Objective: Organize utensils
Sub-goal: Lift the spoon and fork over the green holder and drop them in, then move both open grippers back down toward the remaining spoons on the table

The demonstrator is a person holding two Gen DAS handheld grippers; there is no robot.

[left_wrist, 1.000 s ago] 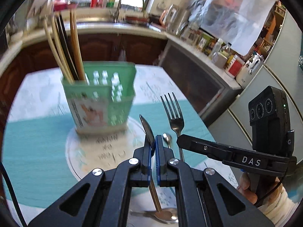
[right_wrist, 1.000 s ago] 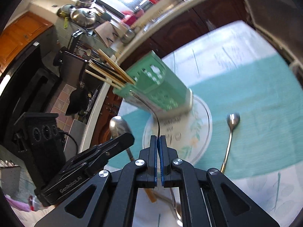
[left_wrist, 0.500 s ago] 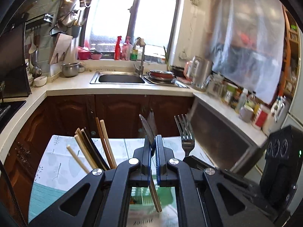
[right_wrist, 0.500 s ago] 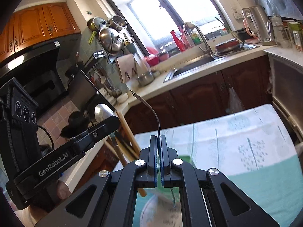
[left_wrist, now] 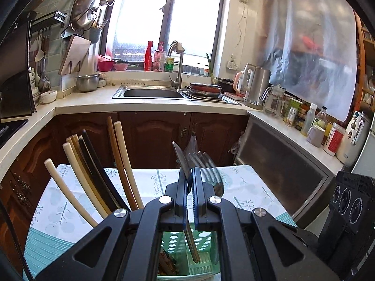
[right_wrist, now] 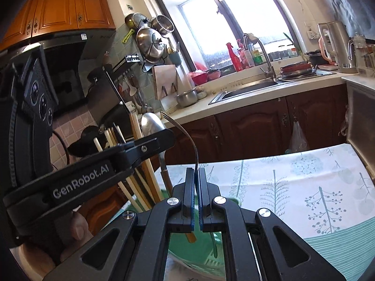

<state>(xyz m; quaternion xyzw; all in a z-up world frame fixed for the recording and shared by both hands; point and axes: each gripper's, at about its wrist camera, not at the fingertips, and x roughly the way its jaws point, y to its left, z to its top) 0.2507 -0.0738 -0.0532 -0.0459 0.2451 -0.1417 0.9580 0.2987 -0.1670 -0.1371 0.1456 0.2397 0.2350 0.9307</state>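
Left tongs (left_wrist: 189,199) clamped on a spoon (left_wrist: 181,161): bowl sticks up edge-on above the fingertips, handle hangs down below them into the green utensil caddy (left_wrist: 204,241). From the right wrist view the same spoon (right_wrist: 152,126) shows its rounded bowl above the left tongs' arm (right_wrist: 150,145), handle dropping toward the caddy.

Right tongs (right_wrist: 196,199) clamped on a fork (right_wrist: 187,135): seen edge-on, the curved neck rises above the fingertips with the tines pointing up-left, handle running down into the caddy (right_wrist: 187,250). In the left wrist view the fork's tines (left_wrist: 207,166) stand just right of the spoon, slightly blurred, close beside the left tongs' right finger.

Both tongs sit directly over the caddy opening, side by side, right one just to the right of the left. Whether the handle ends touch the caddy floor: can't tell.

Chopsticks (left_wrist: 93,175) stand in the caddy to the left of the left tongs, fanned and leaning left, mixed pale, brown and black. Same bundle (right_wrist: 140,175) sits left of the right tongs, behind the left tongs' arm.

Caddy sits on the table (left_wrist: 150,182), which has a leaf-print cloth with a teal striped band (right_wrist: 328,238) to the right of the right tongs. Kitchen sink (left_wrist: 152,92) is beyond both tongs, well apart.
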